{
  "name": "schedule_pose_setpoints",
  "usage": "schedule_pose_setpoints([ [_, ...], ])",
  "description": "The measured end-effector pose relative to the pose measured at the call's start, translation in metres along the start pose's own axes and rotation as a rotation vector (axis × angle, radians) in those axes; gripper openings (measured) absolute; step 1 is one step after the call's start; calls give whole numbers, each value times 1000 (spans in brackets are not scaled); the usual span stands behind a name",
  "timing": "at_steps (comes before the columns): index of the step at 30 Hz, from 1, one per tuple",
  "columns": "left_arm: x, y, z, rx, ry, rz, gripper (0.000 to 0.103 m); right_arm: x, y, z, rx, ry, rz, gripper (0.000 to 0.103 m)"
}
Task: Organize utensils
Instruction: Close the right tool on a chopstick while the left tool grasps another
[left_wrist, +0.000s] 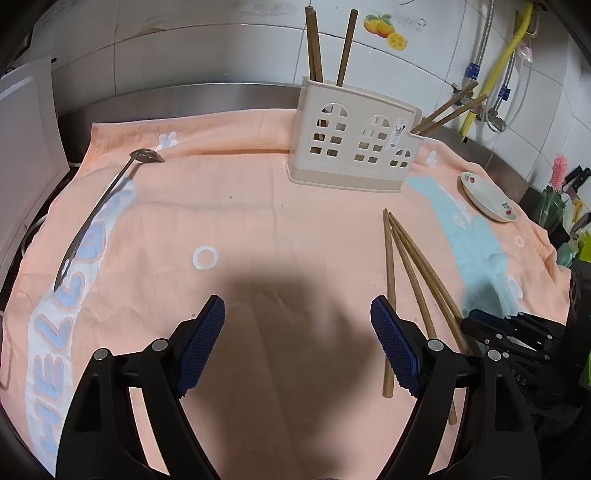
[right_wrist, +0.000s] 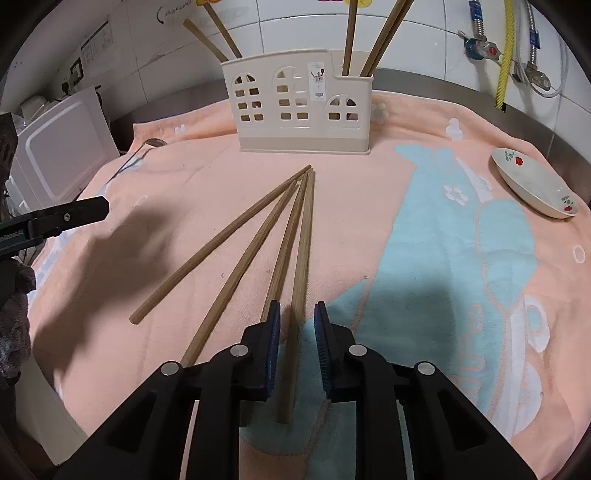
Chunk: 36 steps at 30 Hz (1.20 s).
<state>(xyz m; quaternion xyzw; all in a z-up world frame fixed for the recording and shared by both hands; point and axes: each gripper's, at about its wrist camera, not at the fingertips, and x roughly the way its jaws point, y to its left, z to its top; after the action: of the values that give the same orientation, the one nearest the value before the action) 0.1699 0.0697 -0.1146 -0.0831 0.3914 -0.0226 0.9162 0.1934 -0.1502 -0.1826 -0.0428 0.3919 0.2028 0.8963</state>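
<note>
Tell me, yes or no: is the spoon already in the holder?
No. The spoon lies flat on the towel, left of the holder.

Even, fairly bright indoor light from above. Each claw throws a soft dark shadow on the towel (left_wrist: 280, 229). Pale glare streaks the wall tiles (left_wrist: 424, 55). Fisheye bending curves the edges, with black corners. Focus is sharp; edges soften slightly.

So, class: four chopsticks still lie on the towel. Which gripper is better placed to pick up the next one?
Right. The right gripper already straddles the rightmost chopstick; the left gripper hangs open over bare towel.
</note>
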Motion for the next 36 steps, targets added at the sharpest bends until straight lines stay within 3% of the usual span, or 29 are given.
schedule_pose_setpoints([
  [8,2,-1,-4,6,10,-3,80,8,3,0,-17,13,-20,8],
  [27,10,-31,-14,75,36,-39,78,3,4,-5,-32,-11,-60,7],
  [36,20,-56,-21,121,63,-90,60,-21,-7,1,-6,-73,-60,7],
])
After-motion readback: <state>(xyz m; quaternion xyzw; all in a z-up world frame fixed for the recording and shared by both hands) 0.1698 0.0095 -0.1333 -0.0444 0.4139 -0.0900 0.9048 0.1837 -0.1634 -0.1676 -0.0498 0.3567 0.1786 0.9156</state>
